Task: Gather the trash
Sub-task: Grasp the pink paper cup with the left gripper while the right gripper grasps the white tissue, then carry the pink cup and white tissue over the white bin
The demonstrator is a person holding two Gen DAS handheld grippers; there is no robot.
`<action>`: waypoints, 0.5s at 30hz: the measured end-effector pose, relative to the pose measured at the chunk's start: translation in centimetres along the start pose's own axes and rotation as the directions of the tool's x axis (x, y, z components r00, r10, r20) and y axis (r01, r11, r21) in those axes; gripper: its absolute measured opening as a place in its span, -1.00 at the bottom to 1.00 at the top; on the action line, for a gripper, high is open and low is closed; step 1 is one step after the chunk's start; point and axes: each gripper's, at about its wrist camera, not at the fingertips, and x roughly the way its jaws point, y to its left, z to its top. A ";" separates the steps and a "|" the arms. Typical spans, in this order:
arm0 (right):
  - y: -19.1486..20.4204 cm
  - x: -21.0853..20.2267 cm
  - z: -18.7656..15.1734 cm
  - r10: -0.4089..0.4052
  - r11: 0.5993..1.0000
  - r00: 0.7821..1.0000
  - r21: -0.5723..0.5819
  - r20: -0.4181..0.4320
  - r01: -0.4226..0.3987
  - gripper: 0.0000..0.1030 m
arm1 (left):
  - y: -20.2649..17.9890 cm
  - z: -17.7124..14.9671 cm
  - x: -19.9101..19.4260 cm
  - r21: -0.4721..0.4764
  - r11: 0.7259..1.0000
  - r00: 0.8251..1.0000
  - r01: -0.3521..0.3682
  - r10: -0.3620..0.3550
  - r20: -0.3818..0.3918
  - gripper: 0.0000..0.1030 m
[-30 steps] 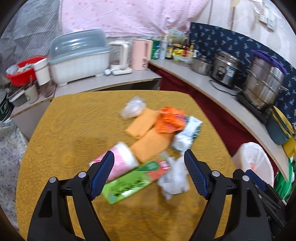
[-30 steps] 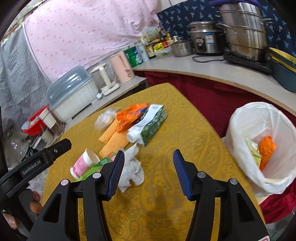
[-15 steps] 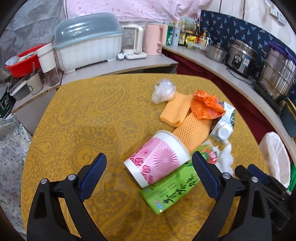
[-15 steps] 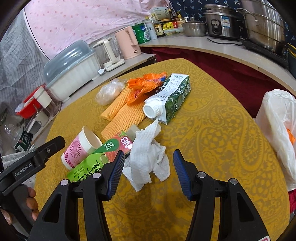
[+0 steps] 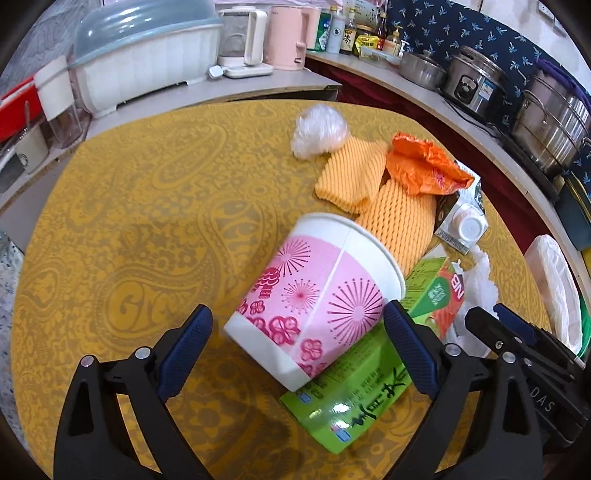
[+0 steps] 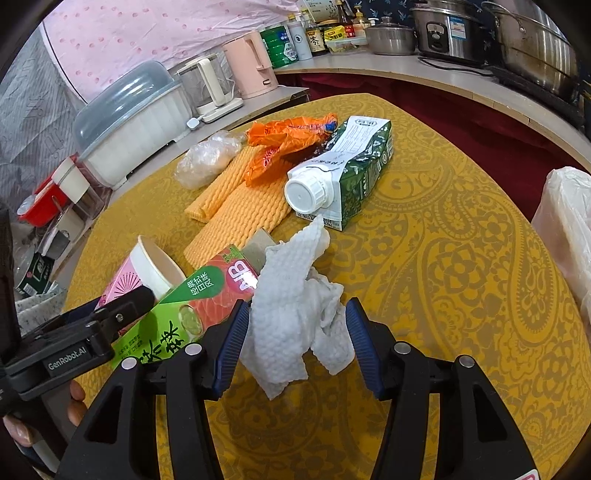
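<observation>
- Left claw point(image 5: 297, 347) gapes wide astride the paper cup point(image 5: 314, 302), which lies tipped on the surface point(image 5: 147, 206), rim pointing away.
- Right claw point(image 6: 295, 339), open, brackets the crumpled tissue point(image 6: 295, 314), unpinched.

Kitchen corner with a yellow patterned table point(image 5: 140, 206)

A pale counter point(image 5: 417, 99) curves across the upper right below a dark blue printed wall covering point(image 5: 461, 33); steel pots point(image 5: 550, 125) stand on it. A pink dotted curtain point(image 6: 147, 33) hangs at upper left, behind a covered white dish rack point(image 6: 133, 122) and a pink kettle point(image 6: 251, 66).
</observation>
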 end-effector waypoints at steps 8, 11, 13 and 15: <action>-0.6 0.3 -0.3 0.029 1.000 0.999 0.000 -0.019 -0.029 -0.52 | -0.9 -0.8 -0.2 -0.019 0.999 0.999 0.048 -0.048 -0.001 0.36; -1.2 -0.3 -0.5 0.035 0.999 0.999 0.007 -0.012 -0.035 -0.65 | -1.7 -1.1 -0.6 -0.013 0.998 0.998 0.057 -0.057 -0.002 0.20; -1.6 -0.8 -0.5 0.039 0.999 0.999 0.011 -0.003 -0.039 -0.70 | -2.3 -1.4 -1.1 -0.012 0.998 0.998 0.060 -0.060 0.006 0.13; -2.0 -1.4 -0.5 0.041 0.999 0.999 0.018 0.007 -0.042 -0.71 | -2.8 -1.7 -1.5 -0.013 0.998 0.998 0.062 -0.062 0.013 0.11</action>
